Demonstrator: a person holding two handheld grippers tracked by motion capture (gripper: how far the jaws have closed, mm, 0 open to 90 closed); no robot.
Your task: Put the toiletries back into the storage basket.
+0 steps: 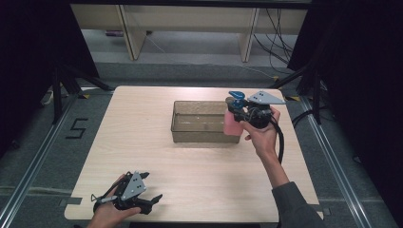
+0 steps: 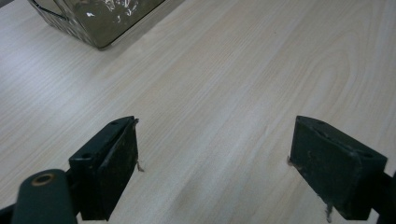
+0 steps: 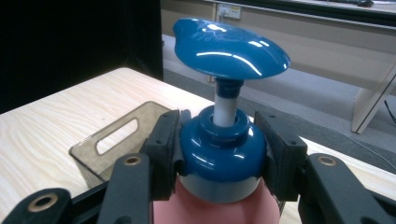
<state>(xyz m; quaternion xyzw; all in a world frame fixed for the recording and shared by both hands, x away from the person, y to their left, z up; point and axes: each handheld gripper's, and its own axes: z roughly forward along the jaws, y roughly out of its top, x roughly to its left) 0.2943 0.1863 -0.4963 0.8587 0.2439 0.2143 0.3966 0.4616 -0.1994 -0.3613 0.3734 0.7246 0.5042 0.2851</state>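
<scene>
A pink pump bottle (image 1: 232,122) with a blue pump head (image 3: 229,45) hangs upright over the right end of the smoky clear bin (image 1: 183,127). My right gripper (image 1: 236,110) is shut on the bottle's blue collar (image 3: 223,154), one jaw on each side. In the right gripper view the bin's handle end (image 3: 117,135) lies below and left of the bottle. My left gripper (image 1: 153,198) rests near the table's front left edge, open. Bare wood shows between its fingertips (image 2: 122,154) in the left gripper view, and the bin's corner (image 2: 100,21) sits far off at the top left.
The light wooden table (image 1: 142,156) has bare wood between the bin and the front edge. A black cable (image 1: 281,142) trails from the right gripper along the forearm. Dark curtains and metal stands flank the table; shelving legs stand beyond it.
</scene>
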